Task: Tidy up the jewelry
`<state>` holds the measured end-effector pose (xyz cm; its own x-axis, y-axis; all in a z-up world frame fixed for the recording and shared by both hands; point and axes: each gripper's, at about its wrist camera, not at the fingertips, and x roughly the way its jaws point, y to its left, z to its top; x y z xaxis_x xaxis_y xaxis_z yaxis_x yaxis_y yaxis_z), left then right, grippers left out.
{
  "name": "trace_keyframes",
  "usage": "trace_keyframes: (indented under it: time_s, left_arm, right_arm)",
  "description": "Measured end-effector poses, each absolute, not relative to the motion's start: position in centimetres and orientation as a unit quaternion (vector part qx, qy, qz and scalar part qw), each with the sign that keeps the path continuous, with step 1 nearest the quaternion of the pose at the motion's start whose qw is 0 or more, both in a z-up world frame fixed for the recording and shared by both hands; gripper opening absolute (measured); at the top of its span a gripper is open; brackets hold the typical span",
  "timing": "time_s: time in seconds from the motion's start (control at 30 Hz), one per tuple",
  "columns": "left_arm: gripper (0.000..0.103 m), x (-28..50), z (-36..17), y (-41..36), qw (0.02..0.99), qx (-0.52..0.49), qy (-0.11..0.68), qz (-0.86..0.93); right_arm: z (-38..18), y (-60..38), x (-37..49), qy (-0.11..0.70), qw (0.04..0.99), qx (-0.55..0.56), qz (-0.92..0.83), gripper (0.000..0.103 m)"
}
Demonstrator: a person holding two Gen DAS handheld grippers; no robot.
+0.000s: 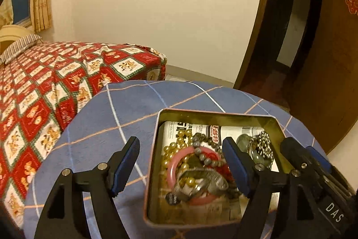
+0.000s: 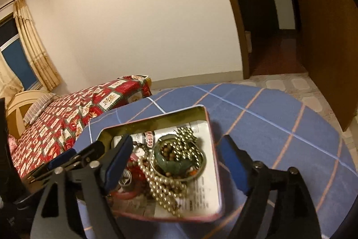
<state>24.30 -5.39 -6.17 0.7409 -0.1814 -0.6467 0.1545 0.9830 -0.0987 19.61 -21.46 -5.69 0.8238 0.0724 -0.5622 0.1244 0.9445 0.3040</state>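
Tin (image 1: 156, 149) is sitting on the blue checked tablecloth (image 1: 100, 118), lid off, paper-lined, all jewelry piled inside it.

Left gripper (image 1: 181, 166) is hovering spread wide and empty: one finger outside the tin's left wall, the other over the pile. It looks to be straddling that wall, likely to steady the tin or line up a pick.

Right gripper (image 2: 176, 166) is hanging spread wide over the tin's right half, gripping nothing, one finger above the tin's interior, the other past its right wall.

Pink bangle (image 1: 173, 162) is lying flat near the tin's centre, hole facing up, grey bead bracelet (image 1: 202, 155) draped across it.

Green bangle (image 2: 176, 162) is lying tilted in the tin's right half, opening facing up toward the camera.

Gold bead chain (image 2: 161, 189) is trailing from under it toward the tin's near wall, long axis roughly front-to-back.

Everything is tangled; snagging looks likely on any lift.
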Motion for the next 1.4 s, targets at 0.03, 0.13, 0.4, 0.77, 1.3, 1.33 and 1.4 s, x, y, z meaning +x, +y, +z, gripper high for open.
trace_keyframes:
  time_s: [0.03,0.13,0.4,0.77,1.3,1.33,1.4]
  left_arm:
    - [0.076,23.9,-6.2,-5.4,0.933,-0.014,0.350,-0.088]
    - [0.076,22.8,-6.3,-5.1,0.933,0.000,0.351,-0.079]
    - [0.076,18.4,-6.0,-3.9,0.938,0.005,0.342,-0.061]
    - [0.077,11.1,-3.3,-2.3,0.955,-0.004,0.292,-0.047]
    - [0.086,4.1,2.2,-1.2,0.980,0.017,0.193,-0.036]
    - [0.086,4.1,2.4,-1.1,0.981,0.016,0.191,-0.035]
    - [0.086,3.7,2.7,-1.0,0.981,0.014,0.188,-0.036]
  right_arm:
    - [-5.7,-21.4,19.4,0.298,0.940,0.164,-0.020,0.090]
    - [-5.8,-21.0,18.7,0.306,0.939,0.148,-0.041,0.094]
    - [-5.5,-19.6,15.4,0.313,0.942,0.105,-0.056,0.097]
    - [-2.7,-18.9,8.2,0.260,0.956,0.112,-0.070,0.101]
    - [2.7,-16.9,2.9,0.168,0.978,0.099,-0.075,0.103]
    - [2.8,-16.8,2.9,0.165,0.979,0.099,-0.074,0.103]
    - [2.9,-16.5,2.8,0.160,0.980,0.095,-0.076,0.103]
